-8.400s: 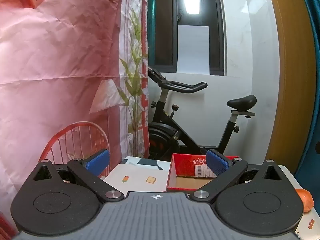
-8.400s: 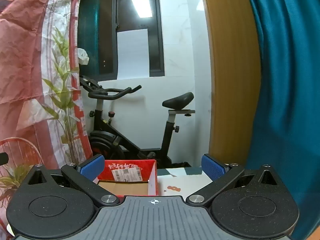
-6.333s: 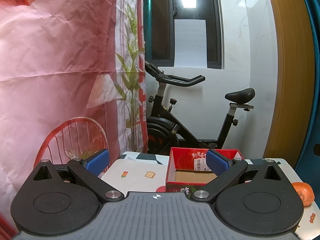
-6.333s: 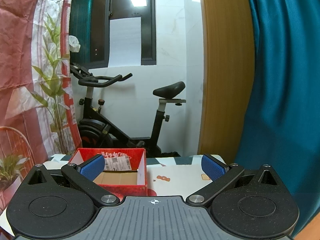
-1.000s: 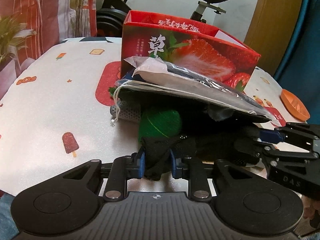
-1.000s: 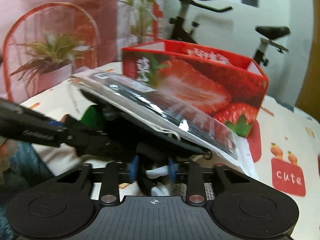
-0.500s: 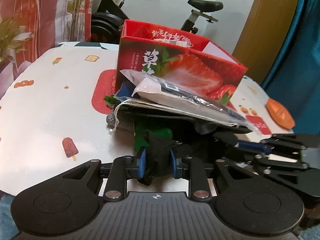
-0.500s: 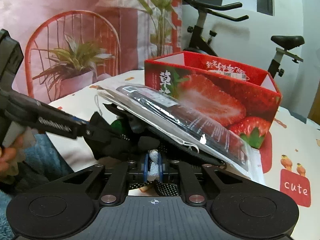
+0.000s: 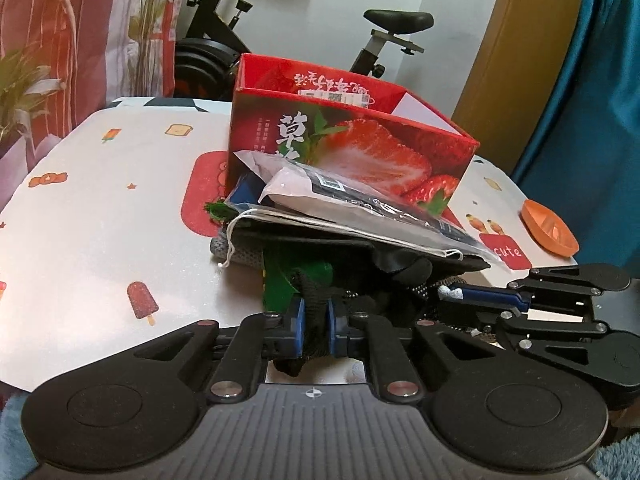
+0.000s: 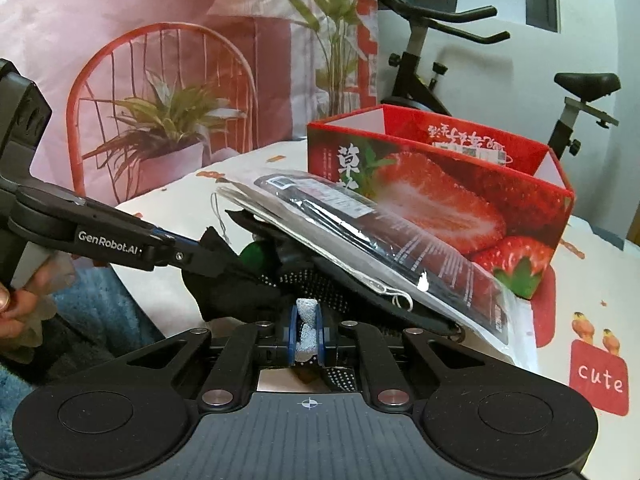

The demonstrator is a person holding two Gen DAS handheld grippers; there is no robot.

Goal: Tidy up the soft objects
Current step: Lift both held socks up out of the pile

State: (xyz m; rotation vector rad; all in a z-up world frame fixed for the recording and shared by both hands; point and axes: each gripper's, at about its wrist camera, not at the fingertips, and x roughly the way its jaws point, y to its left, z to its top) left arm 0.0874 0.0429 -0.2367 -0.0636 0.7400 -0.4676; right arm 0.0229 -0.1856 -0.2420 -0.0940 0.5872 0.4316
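Crowding the near edge of the counter (image 9: 92,216) is one heap of soft things, pressed up against the front wall of a single red strawberry box (image 9: 360,136), which is open-topped and stands upright. Topmost on the heap lies one clear plastic packet (image 9: 360,204) with a dark item inside, tilted against the box and covering most of what lies beneath: a grey mesh pouch (image 9: 236,250) with a white drawstring, something green (image 9: 288,276), and dark dotted fabric (image 10: 320,284).

Two hand-held grippers work at the heap's near side. The left hand-held gripper (image 9: 315,330) has its blue pads clamped on a fold of black cloth (image 9: 314,312), its jaws closing. The right hand-held gripper (image 10: 307,340) is pinched tight on a white knitted piece (image 10: 306,320).

One orange dish (image 9: 550,232) sits apart at the counter's right edge. Behind stand one exercise bike (image 9: 248,12) and a pink printed backdrop (image 10: 120,20).
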